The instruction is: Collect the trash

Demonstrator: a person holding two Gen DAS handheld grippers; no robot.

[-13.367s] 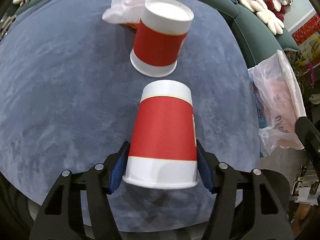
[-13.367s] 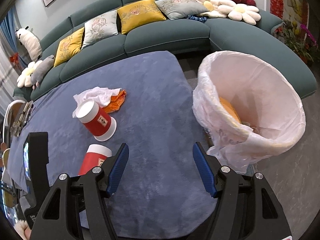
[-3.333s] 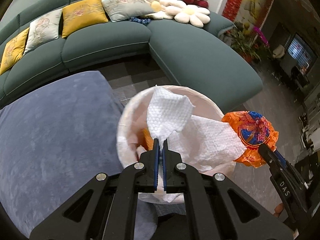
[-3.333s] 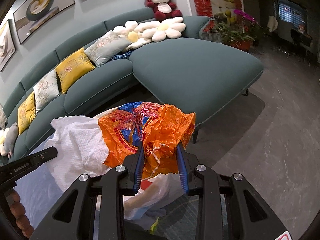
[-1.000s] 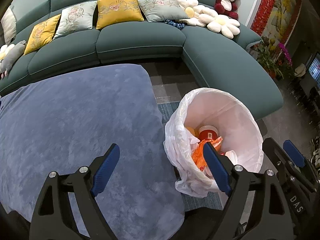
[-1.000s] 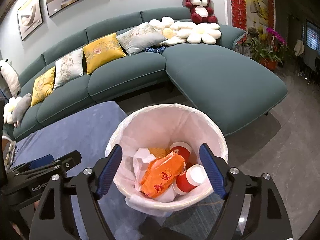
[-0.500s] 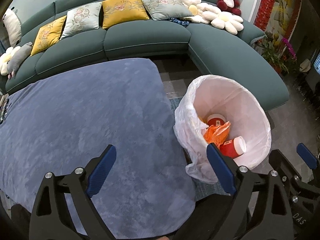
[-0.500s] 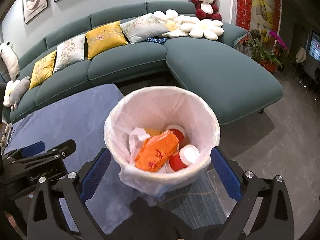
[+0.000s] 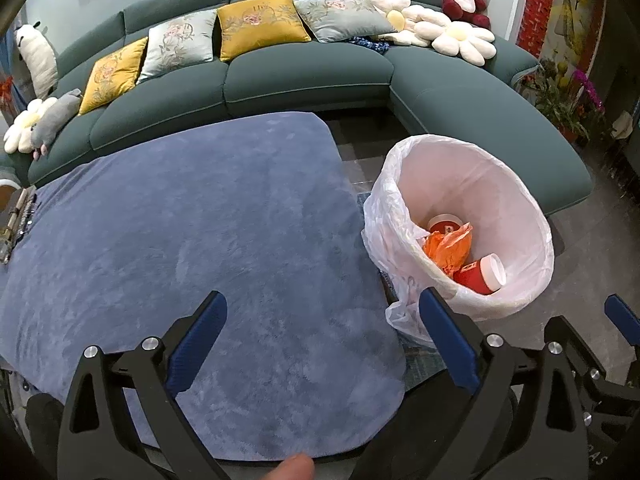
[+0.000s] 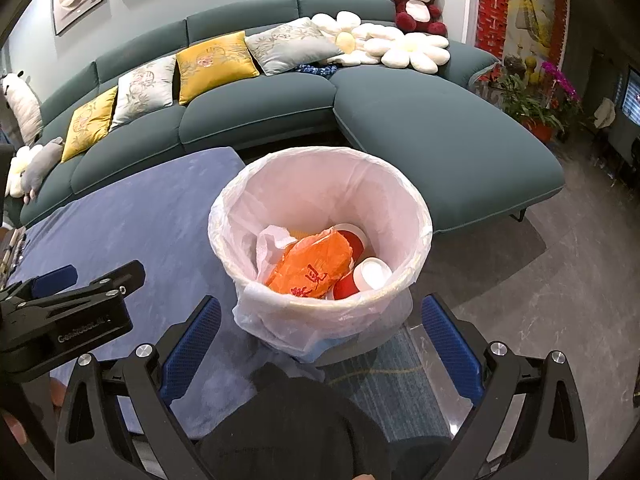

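Observation:
A bin lined with a white plastic bag (image 9: 532,200) (image 10: 320,168) stands on the floor just right of the table. Inside lie an orange wrapper (image 10: 312,268) (image 9: 448,246), red paper cups (image 9: 478,272) (image 10: 362,276) and a white tissue (image 10: 268,246). My left gripper (image 9: 320,334) hovers over the table's near right corner; its jaws are still opening and nothing is between them. My right gripper (image 10: 320,336) hangs before the bin, wide open and empty. The left gripper's side also shows at the left of the right wrist view (image 10: 68,308).
The table is covered by a blue-grey cloth (image 9: 180,220). A dark green sectional sofa (image 9: 280,76) with yellow and grey cushions curves behind table and bin. Potted plants (image 10: 532,108) stand at the far right. Grey floor (image 10: 540,280) spreads right of the bin.
Both grippers have drawn back from the bin toward me, so it looks smaller and farther. Both pairs of jaws have spread wider. More of the cloth-covered table shows in the left wrist view.

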